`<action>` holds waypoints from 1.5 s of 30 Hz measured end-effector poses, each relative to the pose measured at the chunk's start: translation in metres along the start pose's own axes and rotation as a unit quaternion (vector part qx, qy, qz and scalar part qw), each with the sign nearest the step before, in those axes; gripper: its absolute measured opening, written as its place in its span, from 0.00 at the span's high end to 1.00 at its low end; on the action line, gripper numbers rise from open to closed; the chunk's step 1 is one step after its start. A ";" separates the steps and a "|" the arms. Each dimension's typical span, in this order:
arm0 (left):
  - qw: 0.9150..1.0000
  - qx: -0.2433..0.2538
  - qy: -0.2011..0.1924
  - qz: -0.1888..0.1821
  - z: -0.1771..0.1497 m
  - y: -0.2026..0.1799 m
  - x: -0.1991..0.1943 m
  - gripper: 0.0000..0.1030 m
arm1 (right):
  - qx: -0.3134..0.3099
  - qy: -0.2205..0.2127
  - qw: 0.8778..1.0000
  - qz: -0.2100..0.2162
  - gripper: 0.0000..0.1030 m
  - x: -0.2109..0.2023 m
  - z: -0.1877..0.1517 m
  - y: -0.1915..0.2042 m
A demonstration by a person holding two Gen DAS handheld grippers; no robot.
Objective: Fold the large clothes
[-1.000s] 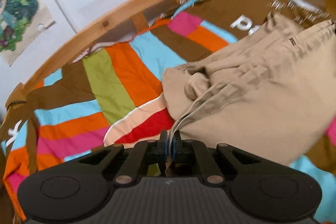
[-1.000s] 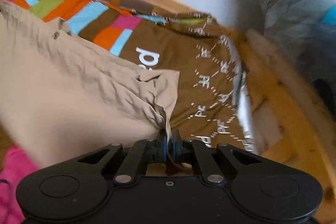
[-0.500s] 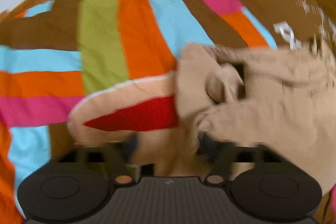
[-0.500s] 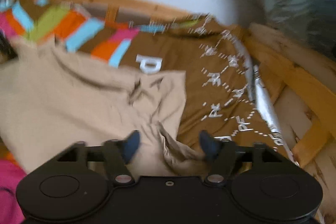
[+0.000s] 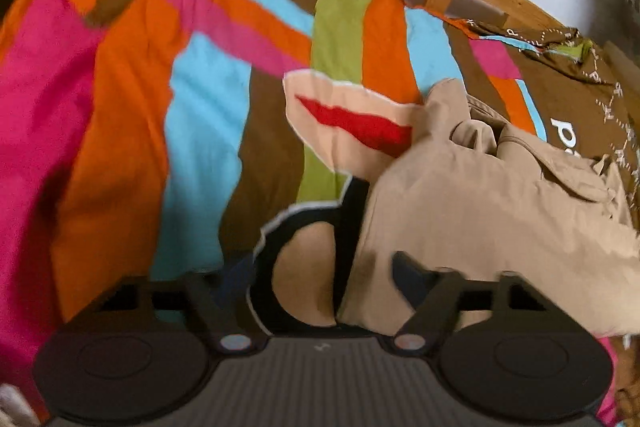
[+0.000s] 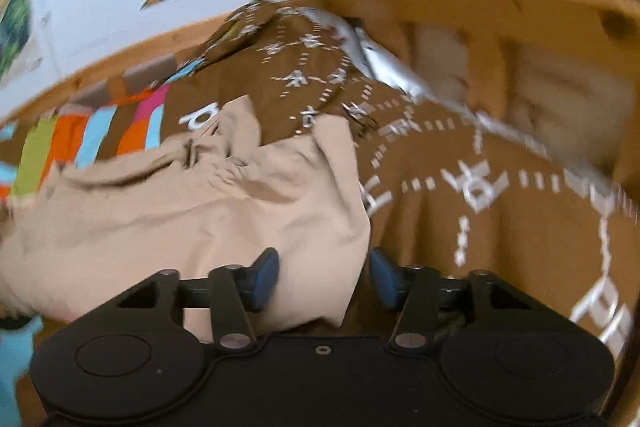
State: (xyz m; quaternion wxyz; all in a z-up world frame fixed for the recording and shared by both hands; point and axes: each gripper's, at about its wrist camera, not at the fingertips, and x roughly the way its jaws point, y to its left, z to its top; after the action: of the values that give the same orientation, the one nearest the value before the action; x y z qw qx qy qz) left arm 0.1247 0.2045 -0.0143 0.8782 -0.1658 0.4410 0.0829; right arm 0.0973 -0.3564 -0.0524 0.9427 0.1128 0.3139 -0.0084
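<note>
Both grippers' jaws spread wide, empty; beige garment (image 6: 192, 203) crumpled on striped bedspread (image 5: 192, 107), wooden frame (image 6: 500, 11) beyond

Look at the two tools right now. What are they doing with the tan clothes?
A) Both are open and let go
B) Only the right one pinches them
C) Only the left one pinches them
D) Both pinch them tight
A: the left tool and the right tool both have fingers spread apart, and the tan clothes lie loose on the bedspread.

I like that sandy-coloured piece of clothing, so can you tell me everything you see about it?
The beige garment looks like soft woven cloth, plain tan, with seams and a flap-like piece near its top. It lies crumpled in loose folds on the striped bedspread. Both the left gripper and right gripper are open; neither grips it.
</note>
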 end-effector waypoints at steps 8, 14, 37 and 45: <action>0.998 0.028 -0.001 -0.056 -0.008 -0.010 0.025 0.89 | 0.045 -0.010 0.999 0.001 0.53 0.006 -0.015 0.006; 0.999 0.020 0.003 -0.029 -0.017 -0.016 0.003 0.93 | 0.046 -0.034 0.998 -0.010 0.90 0.006 0.002 0.011; 0.998 0.057 0.031 0.017 -0.024 -0.024 0.003 0.93 | -0.157 -0.035 0.985 -0.066 0.97 -0.004 0.028 0.036; 0.998 0.048 0.021 0.044 -0.021 -0.024 -0.004 0.69 | -0.094 -0.017 0.993 -0.066 0.85 0.011 0.005 0.015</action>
State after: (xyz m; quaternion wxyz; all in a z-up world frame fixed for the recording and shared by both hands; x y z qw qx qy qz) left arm 0.1136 0.1749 -0.0171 0.8710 -0.1055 0.4699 0.0970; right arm 0.1108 -0.3419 -0.0518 0.9517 0.0022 0.3039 -0.0433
